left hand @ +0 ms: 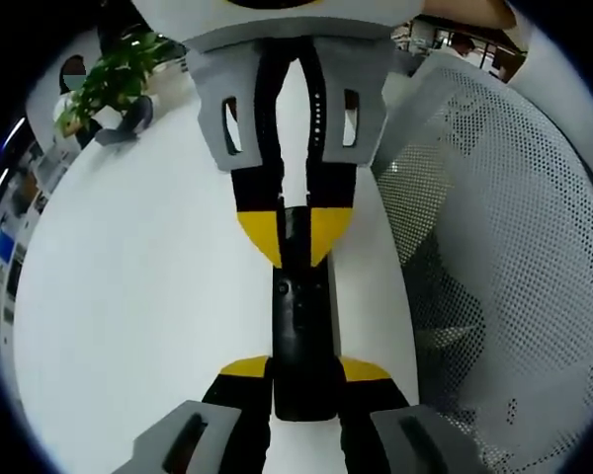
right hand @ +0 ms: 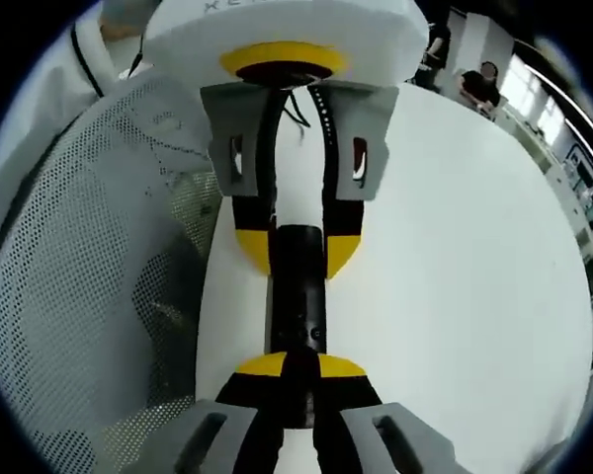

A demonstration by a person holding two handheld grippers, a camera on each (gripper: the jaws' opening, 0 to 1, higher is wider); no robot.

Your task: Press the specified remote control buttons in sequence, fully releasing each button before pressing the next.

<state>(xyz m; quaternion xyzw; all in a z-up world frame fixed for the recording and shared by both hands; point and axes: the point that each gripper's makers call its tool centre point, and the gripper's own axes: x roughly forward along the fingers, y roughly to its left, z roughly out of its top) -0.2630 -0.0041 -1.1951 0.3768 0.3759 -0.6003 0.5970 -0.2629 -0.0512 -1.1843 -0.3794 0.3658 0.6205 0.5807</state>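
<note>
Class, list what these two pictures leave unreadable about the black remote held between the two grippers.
- Remote: button labels too small and dark, left gripper view.
- Its near end: covered by the left gripper fingers.
- Its far end: hidden between the right gripper fingers.
- Right gripper view: the remote has both ends covered; whether any button is pressed cannot be told.

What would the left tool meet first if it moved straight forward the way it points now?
The left tool already grips one end of the black remote control. Straight ahead, the right tool grips the other end, so it would likely meet that first.
</note>
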